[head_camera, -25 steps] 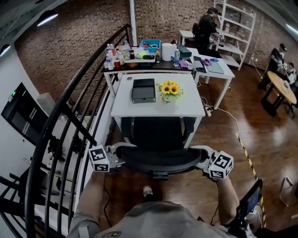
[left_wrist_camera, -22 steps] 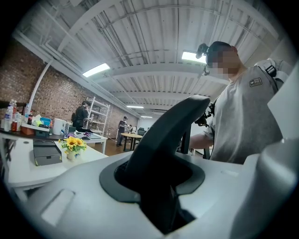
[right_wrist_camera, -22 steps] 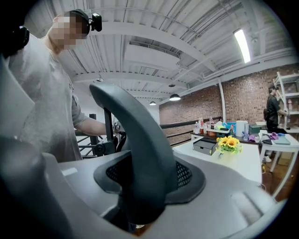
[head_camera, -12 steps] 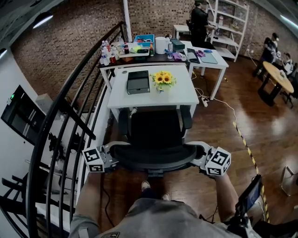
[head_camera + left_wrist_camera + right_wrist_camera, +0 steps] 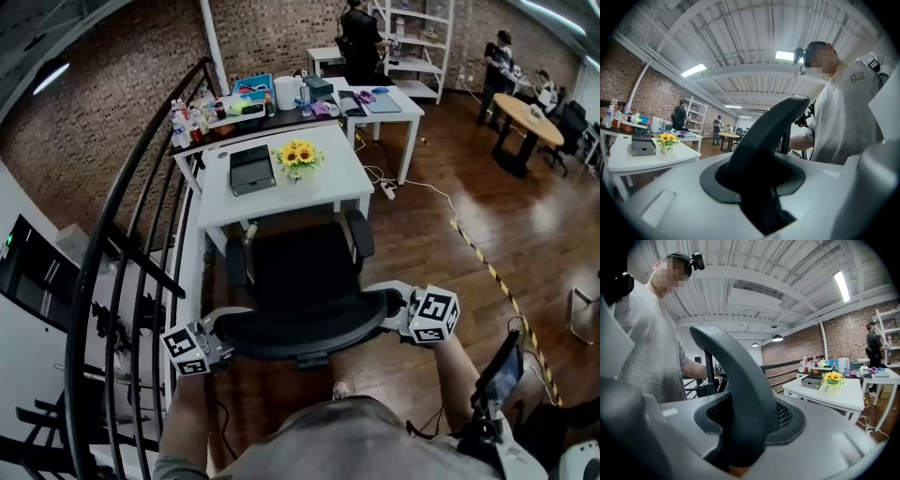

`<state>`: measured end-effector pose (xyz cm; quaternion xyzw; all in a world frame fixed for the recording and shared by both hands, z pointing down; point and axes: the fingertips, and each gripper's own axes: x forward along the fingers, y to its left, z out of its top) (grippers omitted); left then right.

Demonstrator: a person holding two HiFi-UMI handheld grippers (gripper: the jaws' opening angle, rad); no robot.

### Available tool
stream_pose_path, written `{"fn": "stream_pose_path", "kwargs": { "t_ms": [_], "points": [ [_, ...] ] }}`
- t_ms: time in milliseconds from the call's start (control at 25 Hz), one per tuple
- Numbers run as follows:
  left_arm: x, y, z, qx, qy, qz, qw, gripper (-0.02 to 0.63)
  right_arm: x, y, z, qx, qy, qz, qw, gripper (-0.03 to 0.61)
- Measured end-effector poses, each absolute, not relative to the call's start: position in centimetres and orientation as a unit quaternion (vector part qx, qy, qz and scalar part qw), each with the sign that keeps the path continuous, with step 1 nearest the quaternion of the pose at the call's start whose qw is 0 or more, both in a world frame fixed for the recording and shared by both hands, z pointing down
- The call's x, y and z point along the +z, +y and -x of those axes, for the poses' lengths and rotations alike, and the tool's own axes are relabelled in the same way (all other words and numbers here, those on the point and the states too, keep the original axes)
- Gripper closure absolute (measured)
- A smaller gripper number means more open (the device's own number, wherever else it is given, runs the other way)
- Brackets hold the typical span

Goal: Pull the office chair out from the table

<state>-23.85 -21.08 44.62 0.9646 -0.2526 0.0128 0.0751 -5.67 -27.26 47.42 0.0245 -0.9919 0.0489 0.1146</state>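
The black office chair (image 5: 302, 265) stands in front of the white table (image 5: 277, 195), its seat out from under the tabletop. In the head view my left gripper (image 5: 225, 333) is shut on the left end of the backrest's top edge and my right gripper (image 5: 389, 307) on the right end. In the left gripper view the curved black backrest (image 5: 761, 145) runs up from between the grey jaws of the left gripper (image 5: 759, 199). The right gripper view shows the same backrest (image 5: 736, 394) clamped in the right gripper (image 5: 736, 448).
A black box (image 5: 251, 169) and sunflowers (image 5: 298, 155) sit on the table. A black stair railing (image 5: 122, 281) runs along the left. A cluttered second table (image 5: 281, 98) stands behind. A cable and power strip (image 5: 386, 189) and striped floor tape (image 5: 487, 272) lie to the right.
Both grippers, still clamped on the backrest, have moved back from the table, and the chair has rolled with them. The gap between seat and tabletop has grown.
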Motion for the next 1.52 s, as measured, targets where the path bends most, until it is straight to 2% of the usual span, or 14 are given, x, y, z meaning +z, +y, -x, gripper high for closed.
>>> {"fn": "stream_pose_path", "kwargs": {
  "t_ms": [1520],
  "points": [
    [44.6, -5.6, 18.4, 0.009, -0.223, -0.973, 0.06, 0.48, 47.5, -10.3, -0.1, 0.071, -0.989, -0.065, 0.11, 0.39]
  ]
}}
